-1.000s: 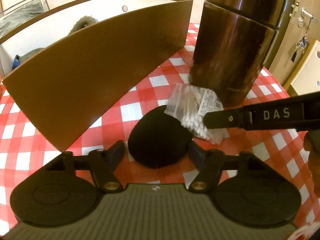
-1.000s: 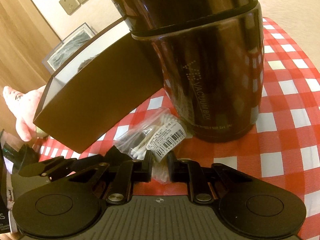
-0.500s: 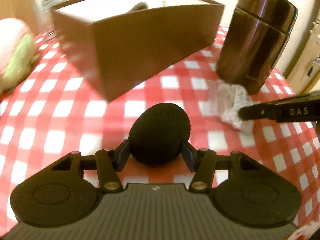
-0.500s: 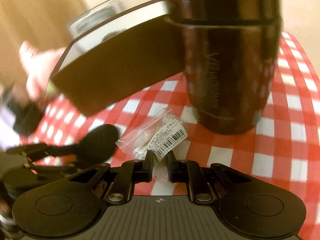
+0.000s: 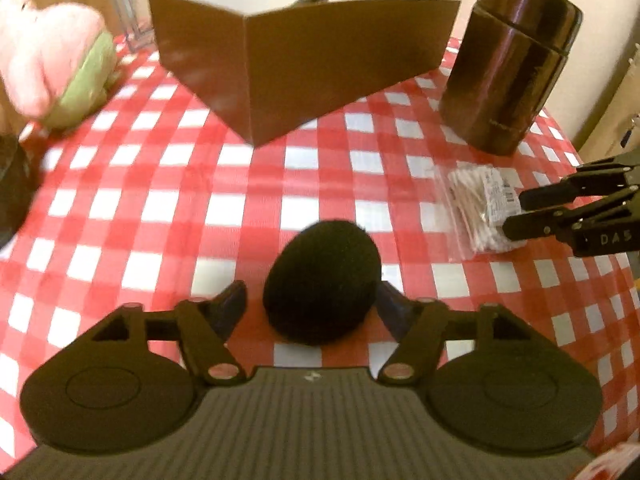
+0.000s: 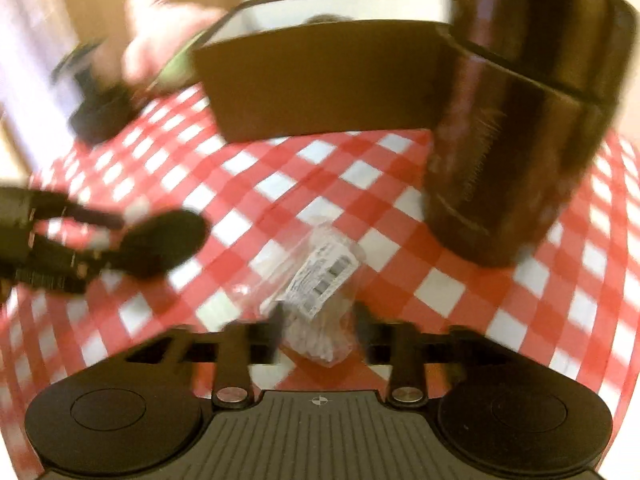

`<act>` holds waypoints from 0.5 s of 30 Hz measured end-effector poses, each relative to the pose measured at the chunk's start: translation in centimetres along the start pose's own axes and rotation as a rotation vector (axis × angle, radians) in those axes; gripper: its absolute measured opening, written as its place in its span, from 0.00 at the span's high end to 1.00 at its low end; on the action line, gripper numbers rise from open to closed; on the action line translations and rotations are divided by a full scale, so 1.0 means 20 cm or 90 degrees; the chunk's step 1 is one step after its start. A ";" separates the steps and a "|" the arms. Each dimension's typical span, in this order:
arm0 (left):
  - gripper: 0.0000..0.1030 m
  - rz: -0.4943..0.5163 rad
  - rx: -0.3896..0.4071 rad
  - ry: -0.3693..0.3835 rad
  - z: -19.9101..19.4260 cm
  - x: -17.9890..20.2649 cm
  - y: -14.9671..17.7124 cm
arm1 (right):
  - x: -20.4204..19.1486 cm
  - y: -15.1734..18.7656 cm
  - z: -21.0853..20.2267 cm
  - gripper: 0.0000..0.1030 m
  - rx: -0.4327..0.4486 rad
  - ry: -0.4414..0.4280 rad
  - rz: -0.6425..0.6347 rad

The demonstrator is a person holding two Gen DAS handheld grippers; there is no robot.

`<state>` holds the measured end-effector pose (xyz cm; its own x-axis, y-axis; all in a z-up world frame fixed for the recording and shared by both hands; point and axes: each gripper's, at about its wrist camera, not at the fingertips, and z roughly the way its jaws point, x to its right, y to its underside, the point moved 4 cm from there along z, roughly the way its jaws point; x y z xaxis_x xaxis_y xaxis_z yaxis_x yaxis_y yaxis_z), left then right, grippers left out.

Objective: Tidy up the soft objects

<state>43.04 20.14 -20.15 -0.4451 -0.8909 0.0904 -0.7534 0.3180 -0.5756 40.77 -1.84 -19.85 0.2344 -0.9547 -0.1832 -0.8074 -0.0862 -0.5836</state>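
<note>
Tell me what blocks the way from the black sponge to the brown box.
Nothing visible does. The black sponge sits between the left gripper fingers, and only bare checkered tablecloth lies between it and the open-topped brown box.

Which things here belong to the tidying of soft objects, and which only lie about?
Belong: black foam ball, pink plush toy, brown box.
Lie about: dark flask, bag of cotton swabs, checked tablecloth.
</note>
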 end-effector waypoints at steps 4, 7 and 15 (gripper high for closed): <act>0.27 0.041 0.003 0.008 0.03 0.02 -0.04 | -0.02 -0.04 0.02 0.26 0.020 0.017 0.086; 0.27 0.067 -0.009 0.004 0.09 0.04 -0.05 | -0.05 -0.05 0.07 0.26 0.014 0.038 0.110; 0.38 0.069 -0.005 -0.005 0.15 0.07 -0.05 | -0.13 -0.05 0.15 0.26 0.014 0.084 0.102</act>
<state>44.59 17.57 -21.88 -0.5202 -0.8537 0.0216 -0.7051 0.4151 -0.5750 42.51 1.65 -21.19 0.0292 -0.9850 -0.1701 -0.8166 0.0746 -0.5723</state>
